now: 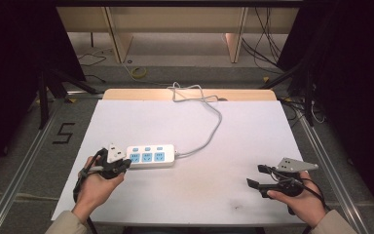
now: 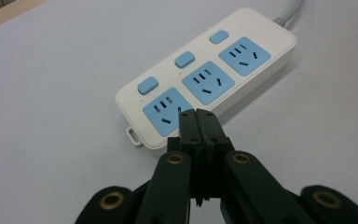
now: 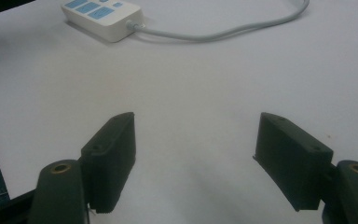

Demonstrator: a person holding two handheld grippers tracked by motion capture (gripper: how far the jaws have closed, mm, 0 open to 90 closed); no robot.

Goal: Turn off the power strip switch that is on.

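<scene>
White plastic forms the three-socket power strip with blue outlet faces (image 1: 150,156), which is laid flat left of centre on the white table (image 1: 233,146), its grey cable (image 1: 209,131) trailing to the far edge. The left gripper (image 2: 198,116) is seen pressed shut with nothing between its jaws, its tips at the nearest blue socket. The right gripper (image 3: 196,140) is held wide open and empty, well apart from the strip.

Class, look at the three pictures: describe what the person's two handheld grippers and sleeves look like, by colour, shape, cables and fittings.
Both the left gripper and the right gripper are black, with two blocky flat-faced jaws on arms joined by brass-coloured rivets. Each carries a grey three-cornered plate on top and trails a black cable. The sleeves are beige.
</scene>
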